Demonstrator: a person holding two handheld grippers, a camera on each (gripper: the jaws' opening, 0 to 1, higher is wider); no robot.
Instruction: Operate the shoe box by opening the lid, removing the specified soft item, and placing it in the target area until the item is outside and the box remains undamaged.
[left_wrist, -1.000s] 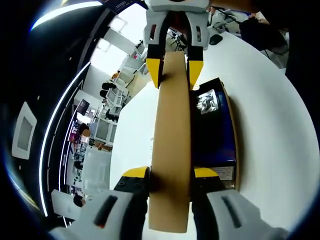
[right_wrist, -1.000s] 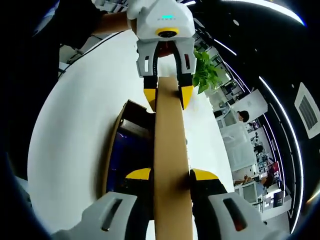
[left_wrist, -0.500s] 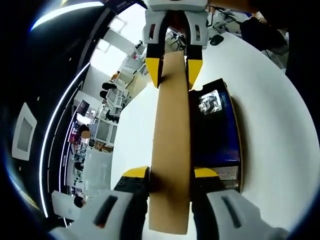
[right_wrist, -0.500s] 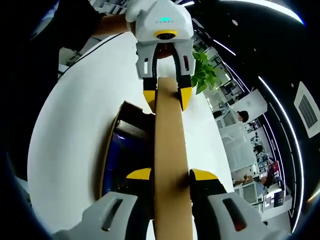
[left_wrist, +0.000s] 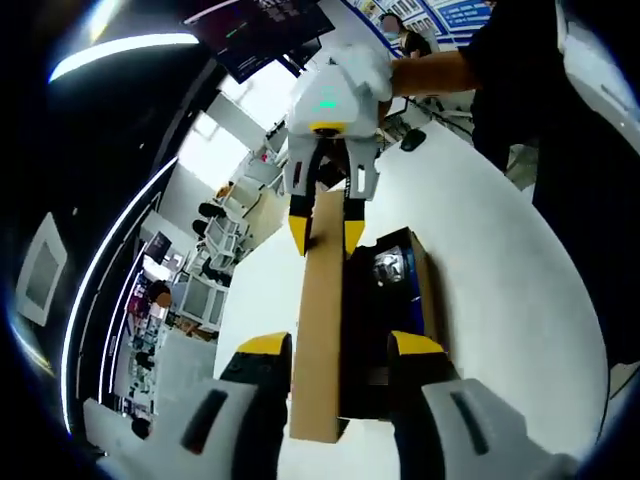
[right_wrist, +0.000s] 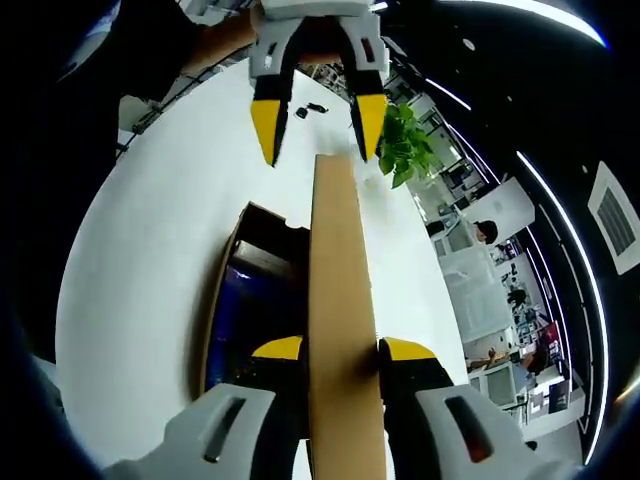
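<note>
The brown cardboard lid (left_wrist: 320, 330) stands on edge over the open shoe box (left_wrist: 432, 300) on the white table (left_wrist: 500, 280). The box's inside is dark blue, with a shiny wrapped item (left_wrist: 385, 265) at its far end. My right gripper (right_wrist: 340, 348) is shut on the near end of the lid (right_wrist: 335, 260); in the left gripper view, the right gripper (left_wrist: 326, 232) pinches the lid's far end. My left gripper (left_wrist: 340, 345) is open, its jaws wide on both sides of the lid without touching it. From the right gripper view, the left gripper (right_wrist: 318, 122) hangs open just beyond the lid's end.
A person in dark clothes (left_wrist: 560, 120) stands at the table's edge, holding the grippers. A small dark object (left_wrist: 412, 140) lies on the table beyond the box. A green plant (right_wrist: 405, 140) stands past the table. Office shelves and chairs (left_wrist: 215, 230) lie off the table.
My left gripper has opened, let go of the lid's end and drawn back from it. My right gripper keeps its hold and the lid stays on edge over the box.
</note>
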